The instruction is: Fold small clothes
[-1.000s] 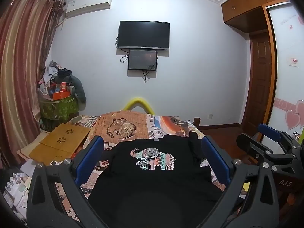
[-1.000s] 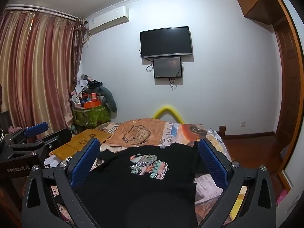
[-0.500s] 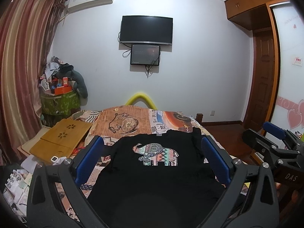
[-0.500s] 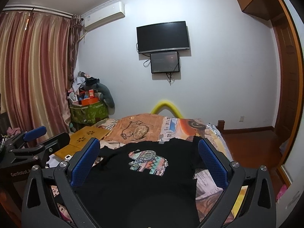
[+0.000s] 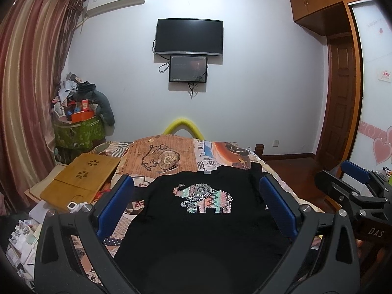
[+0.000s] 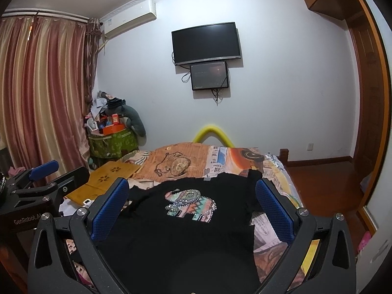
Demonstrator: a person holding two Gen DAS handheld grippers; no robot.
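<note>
A black T-shirt (image 5: 196,227) with a patterned elephant print (image 5: 203,197) lies spread flat on the bed, collar toward the far wall. My left gripper (image 5: 196,188) hovers above its near part, open, blue pads wide apart and holding nothing. In the right wrist view the same T-shirt (image 6: 181,232) lies below my right gripper (image 6: 192,189), which is also open and empty. Each gripper shows in the other's view: the right gripper (image 5: 355,191) at the right edge, the left gripper (image 6: 36,183) at the left edge. The shirt's near hem is hidden behind the gripper bodies.
The bed (image 5: 220,154) has a printed patchwork cover. A wooden lap desk (image 5: 80,178) lies on its left side. A green bin piled with clutter (image 5: 78,127) stands by the curtain. A yellow foam arch (image 5: 183,126) rises behind the bed. Doors and wooden floor (image 6: 325,183) lie to the right.
Both cameras have tilted slightly downward and the shirt sits a little lower and nearer in view. Both grippers stay open, and the shirt has not moved.
</note>
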